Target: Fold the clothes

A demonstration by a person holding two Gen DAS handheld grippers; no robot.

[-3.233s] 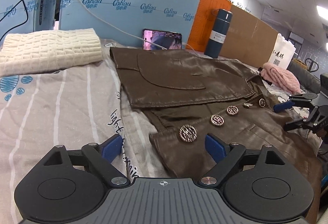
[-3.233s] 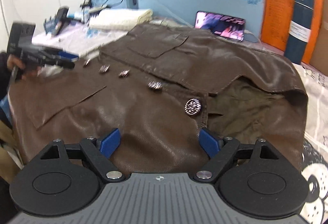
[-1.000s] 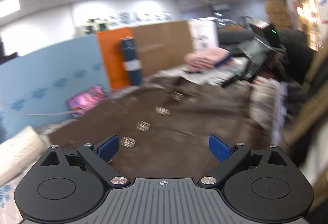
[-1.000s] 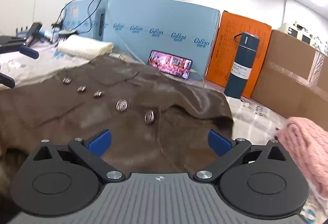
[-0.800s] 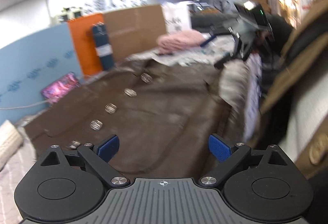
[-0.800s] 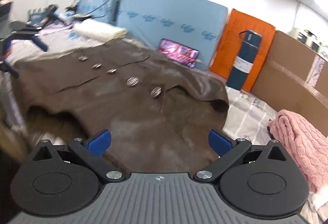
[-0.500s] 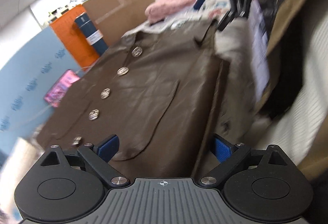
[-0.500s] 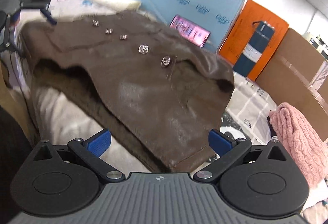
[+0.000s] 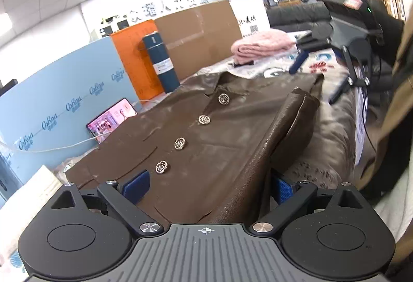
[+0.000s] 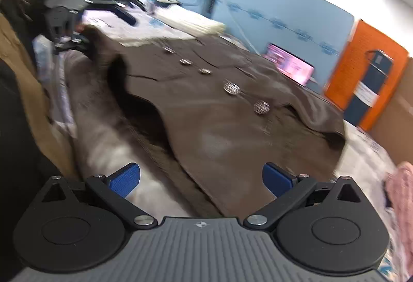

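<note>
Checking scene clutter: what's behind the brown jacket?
Behind the brown jacket: a lit phone, a dark blue flask, a pink sweater, blue and orange boards. The phone's lower edge is hidden.

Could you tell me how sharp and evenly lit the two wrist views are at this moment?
Left wrist view: mostly sharp, the brown jacket and its buttons crisp, ceiling lights blown out, straight edges bowed by the fisheye. Right wrist view: motion blur smears the jacket, the phone screen and the left gripper; glare whitens the top-right corner.
</note>
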